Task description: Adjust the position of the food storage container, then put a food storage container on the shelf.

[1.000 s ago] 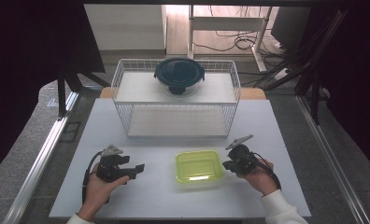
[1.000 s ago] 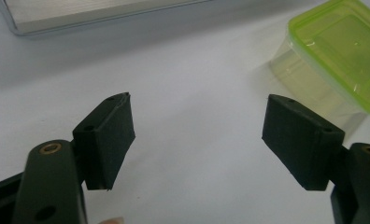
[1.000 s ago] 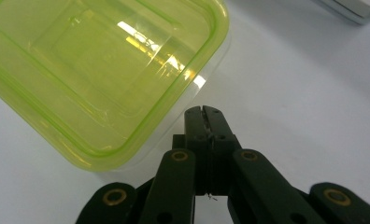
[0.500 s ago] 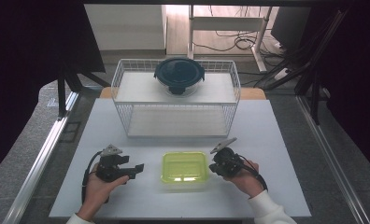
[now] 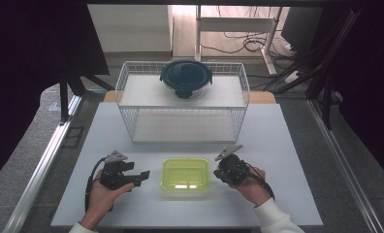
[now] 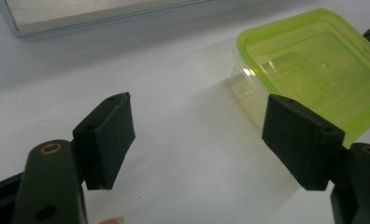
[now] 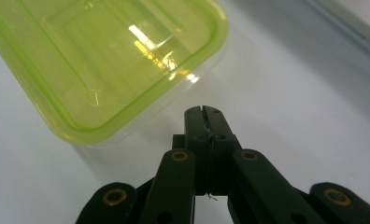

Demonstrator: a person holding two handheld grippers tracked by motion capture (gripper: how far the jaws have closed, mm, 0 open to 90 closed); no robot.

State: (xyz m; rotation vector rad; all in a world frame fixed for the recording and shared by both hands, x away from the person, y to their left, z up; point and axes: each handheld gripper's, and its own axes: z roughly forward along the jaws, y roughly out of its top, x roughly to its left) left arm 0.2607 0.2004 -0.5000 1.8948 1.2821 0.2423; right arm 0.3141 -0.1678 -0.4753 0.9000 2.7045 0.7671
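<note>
The green box (image 5: 185, 173) sits on the white table (image 5: 287, 145) right between the 2 tongs, lid on, flat and upright. Going by how things lie, I'd say this is pretty early: nothing is picked up, nothing is gripped, and whatever is meant to happen with the box (my guess is it ends up in or on the wire rack (image 5: 183, 104) further out from both tongs) isn't done yet. The right tongs (image 5: 225, 167) are clenched tight with nothing between them, tips touching each other. In the right gripper view the closed tips (image 7: 205, 113) sit just beside the box's (image 7: 103, 65) near corner, close enough that they could be nudging it, but I can't tell if they actually touch the plastic. The left tongs (image 5: 140, 177) are released and wide apart, empty. In the left gripper view the box (image 6: 314, 65) is just beyond the one pad (image 6: 302, 137), off to that side, not between the pads, and bare table shows in the gap. So what's left, as I read it, is basically everything: get the box lined up, grab it, carry it. The rack stands well past the box, with a dark round lidded bowl (image 5: 185, 77) on its top shelf and the lower shelf bare. Both hands rest low at the near edge of the table.
</note>
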